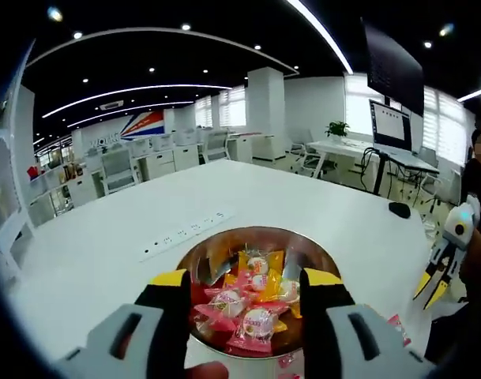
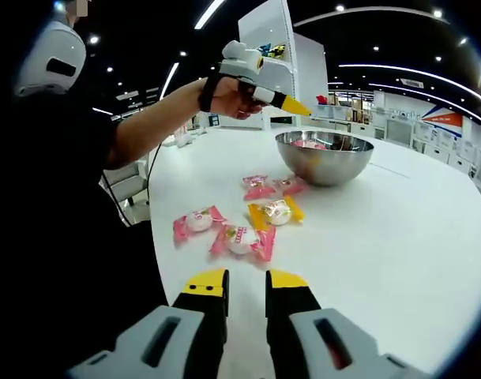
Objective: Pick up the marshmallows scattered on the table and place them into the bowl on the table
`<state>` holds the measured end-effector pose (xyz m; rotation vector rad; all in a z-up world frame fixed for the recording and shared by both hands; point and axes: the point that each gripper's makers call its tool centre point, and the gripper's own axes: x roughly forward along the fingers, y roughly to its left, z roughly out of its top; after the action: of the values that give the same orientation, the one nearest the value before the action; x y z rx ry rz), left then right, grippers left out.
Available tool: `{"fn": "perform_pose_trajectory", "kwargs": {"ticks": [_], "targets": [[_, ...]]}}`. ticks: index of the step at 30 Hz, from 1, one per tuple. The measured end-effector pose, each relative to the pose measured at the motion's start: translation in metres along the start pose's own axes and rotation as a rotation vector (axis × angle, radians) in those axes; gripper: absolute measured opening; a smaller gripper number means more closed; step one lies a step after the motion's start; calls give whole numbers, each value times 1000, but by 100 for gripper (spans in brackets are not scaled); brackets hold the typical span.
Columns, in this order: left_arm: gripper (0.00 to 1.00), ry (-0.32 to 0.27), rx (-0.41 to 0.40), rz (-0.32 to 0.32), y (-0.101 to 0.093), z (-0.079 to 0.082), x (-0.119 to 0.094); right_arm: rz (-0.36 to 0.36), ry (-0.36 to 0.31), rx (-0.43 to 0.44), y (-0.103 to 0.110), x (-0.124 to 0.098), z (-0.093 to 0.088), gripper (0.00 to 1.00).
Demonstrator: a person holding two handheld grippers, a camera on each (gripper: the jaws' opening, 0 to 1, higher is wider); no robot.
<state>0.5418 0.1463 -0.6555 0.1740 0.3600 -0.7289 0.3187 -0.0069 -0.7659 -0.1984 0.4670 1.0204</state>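
The left gripper [image 1: 244, 292] hovered over the steel bowl [image 1: 303, 249], its yellow-tipped fingers [image 1: 170, 286] spread apart with nothing between them. The right gripper [image 2: 246, 288] hung low above the white counter [image 2: 398, 237], fingers [image 2: 205, 286] parted a little and empty, aimed toward the loose sweets.

Inside the bowl, seen from the left gripper view, a heap of wrapped marshmallows [image 1: 252, 304] already lay, so much of the job looked done. Four remained on the counter, between the right gripper and the bowl: a pink one [image 2: 197, 222] and another pink one [image 2: 242, 239] nearest, a yellow one [image 2: 276, 212] just beyond, and a pink one [image 2: 272, 187] closest to the bowl. Each lay flat, its long axis running between the crimped wrapper ends, roughly crosswise in the right gripper view.
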Motion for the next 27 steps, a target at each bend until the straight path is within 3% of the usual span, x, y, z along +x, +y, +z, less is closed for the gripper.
{"fn": "perform_pose_trajectory", "kwargs": {"ticks": [4,17,20,27], "targets": [[55,-5,10,10,-3,-7,-25,-6,0,-15,0,3,8,19],[53,-78,36,43,1,-2,-94,-57,-43,-39,-8,15,33,20],[52,-87,36,53,-1,-7,-107,-54,-42,-45,-6,17,34,20],[51,-89,42,47,-10,-16,-117,-72,-45,-48,-8,18,39,21]]}}
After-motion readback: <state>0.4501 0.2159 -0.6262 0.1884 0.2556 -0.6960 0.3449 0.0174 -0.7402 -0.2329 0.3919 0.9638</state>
